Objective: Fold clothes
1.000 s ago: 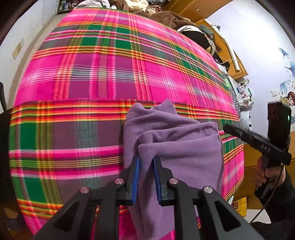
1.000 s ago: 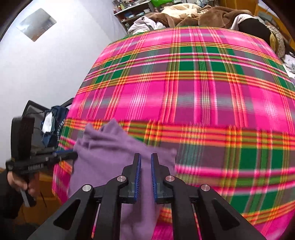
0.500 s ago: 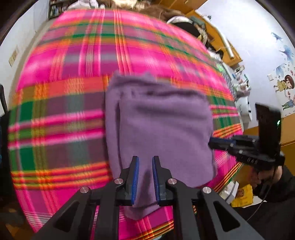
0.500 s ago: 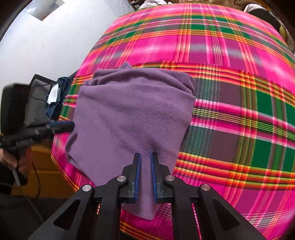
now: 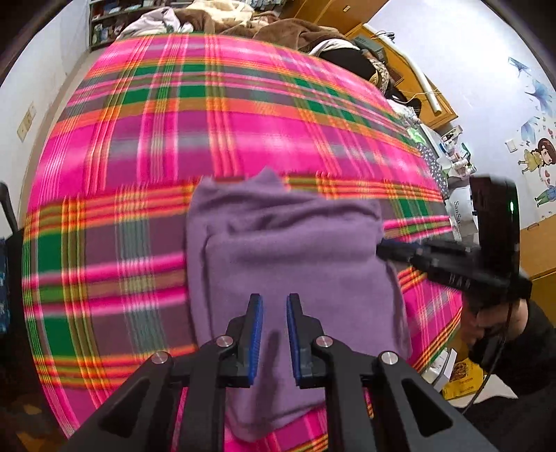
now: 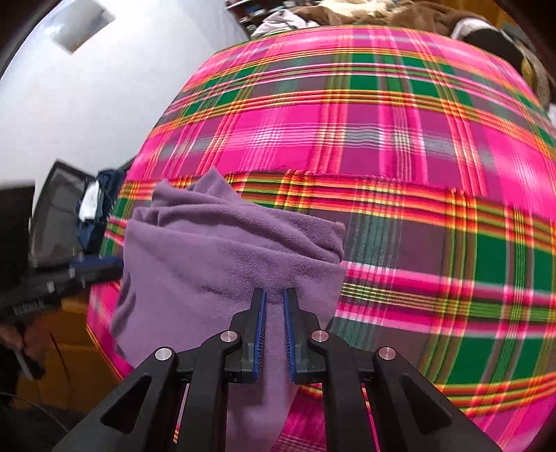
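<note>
A purple fleece garment (image 5: pixel 295 260) lies folded into a rough rectangle on the pink plaid bedspread (image 5: pixel 173 139), near the bed's front edge. My left gripper (image 5: pixel 274 302) hovers over its near half. Its pads are a narrow gap apart with nothing between them, and a finger's shadow falls on the cloth below. My right gripper (image 6: pixel 275 295) has its tips at a crease in the garment (image 6: pixel 226 264), with only a slit between the pads. Whether they pinch the fleece I cannot tell. From each side view, the other gripper's tips (image 5: pixel 385 248) (image 6: pixel 104 269) meet a side edge of the garment.
Brown blankets and loose clothes (image 5: pixel 278 31) are heaped at the bed's far end. A wooden cabinet (image 5: pixel 434 104) and cluttered shelves stand to the right. A dark bag on a frame (image 6: pixel 69 215) sits off the bed's left corner, and a yellow box (image 5: pixel 462 379) lies on the floor.
A second ago the garment was bunched and raised close under both grippers; now it lies flat and squared. The left view has drawn back and centred on it, and the right gripper has sunk toward it.
</note>
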